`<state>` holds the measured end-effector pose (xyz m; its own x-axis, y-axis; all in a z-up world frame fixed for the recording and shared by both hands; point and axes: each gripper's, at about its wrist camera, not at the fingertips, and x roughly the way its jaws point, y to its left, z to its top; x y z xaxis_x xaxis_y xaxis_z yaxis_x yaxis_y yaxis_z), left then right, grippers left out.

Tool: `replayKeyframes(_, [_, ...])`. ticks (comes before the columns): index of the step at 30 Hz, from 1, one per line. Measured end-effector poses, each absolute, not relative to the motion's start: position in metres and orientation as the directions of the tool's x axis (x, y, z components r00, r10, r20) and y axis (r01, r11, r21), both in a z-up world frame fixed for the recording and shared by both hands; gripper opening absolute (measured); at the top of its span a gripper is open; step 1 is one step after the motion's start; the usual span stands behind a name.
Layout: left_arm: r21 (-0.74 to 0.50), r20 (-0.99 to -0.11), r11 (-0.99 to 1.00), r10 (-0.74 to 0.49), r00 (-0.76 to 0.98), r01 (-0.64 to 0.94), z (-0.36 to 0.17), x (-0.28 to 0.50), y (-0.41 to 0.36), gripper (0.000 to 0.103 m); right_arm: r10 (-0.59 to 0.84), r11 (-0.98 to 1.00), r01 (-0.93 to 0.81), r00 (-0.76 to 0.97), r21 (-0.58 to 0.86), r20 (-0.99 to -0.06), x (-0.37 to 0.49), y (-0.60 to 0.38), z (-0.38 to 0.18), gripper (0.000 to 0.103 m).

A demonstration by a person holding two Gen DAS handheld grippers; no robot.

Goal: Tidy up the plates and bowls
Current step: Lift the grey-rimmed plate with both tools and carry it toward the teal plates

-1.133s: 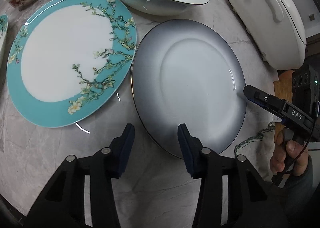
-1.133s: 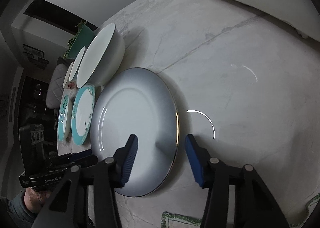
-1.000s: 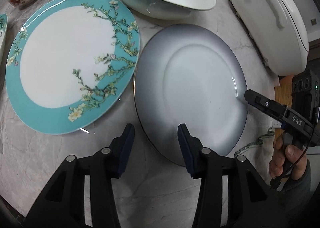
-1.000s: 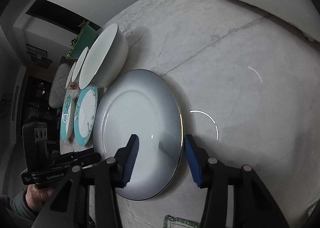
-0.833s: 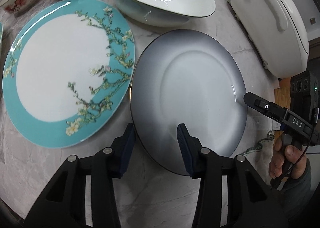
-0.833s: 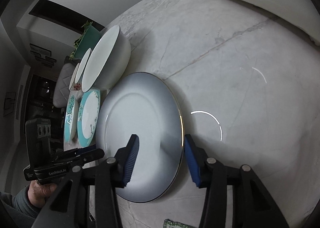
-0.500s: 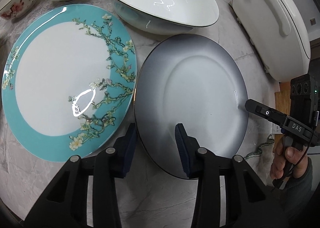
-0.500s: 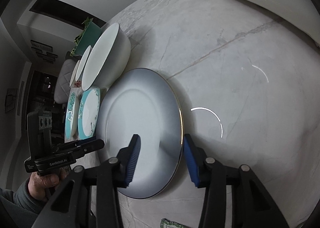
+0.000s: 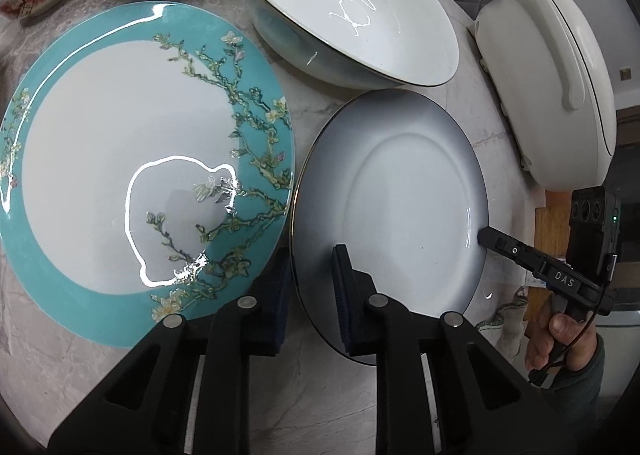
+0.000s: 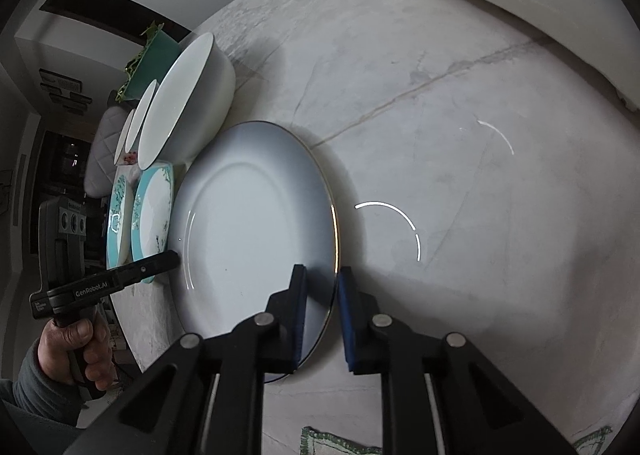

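The grey gradient plate (image 9: pixel 400 207) lies flat on the marble table (image 10: pixel 460 103), and both grippers are at its rim from opposite sides. In the left wrist view the left gripper (image 9: pixel 310 291) straddles the plate's near-left edge: one blue pad sits on the plate's upper face, the other is outside and below the rim, and the jaws are closing with the rim between them; whether the pads already press on it cannot be told. In the right wrist view the right gripper (image 10: pixel 322 307) straddles the gold-lined edge on the other side in the same way, one pad over the plate, one on the table side, jaws also closing around the rim, with a thin gap seemingly left at the outer pad. Just beside the grey plate on its left lies the teal blossom plate (image 9: pixel 132 159), their rims nearly touching. Behind it stands a large white bowl (image 9: pixel 344 7), with a white lidded casserole (image 9: pixel 552 87) to the right.
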<state>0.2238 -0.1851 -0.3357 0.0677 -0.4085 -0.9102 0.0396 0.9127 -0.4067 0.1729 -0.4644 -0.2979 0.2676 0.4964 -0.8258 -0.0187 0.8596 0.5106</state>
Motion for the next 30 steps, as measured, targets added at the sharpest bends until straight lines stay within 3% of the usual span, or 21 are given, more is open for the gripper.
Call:
replayKeyframes(18, [-0.415, -0.899, 0.903, -0.426, 0.104, 0.11, -0.317, 0.2, -0.187, 0.016, 0.417, 0.902, -0.026, 0.319, 0.432, -0.851, 0.142, -0.452, -0.275, 0.017])
replayKeyframes(30, [-0.389, -0.911, 0.906, -0.405, 0.075, 0.165, -0.284, 0.132, -0.123, 0.016, 0.398, 0.914, -0.047, 0.306, 0.403, -0.865, 0.075, -0.382, -0.254, 0.017])
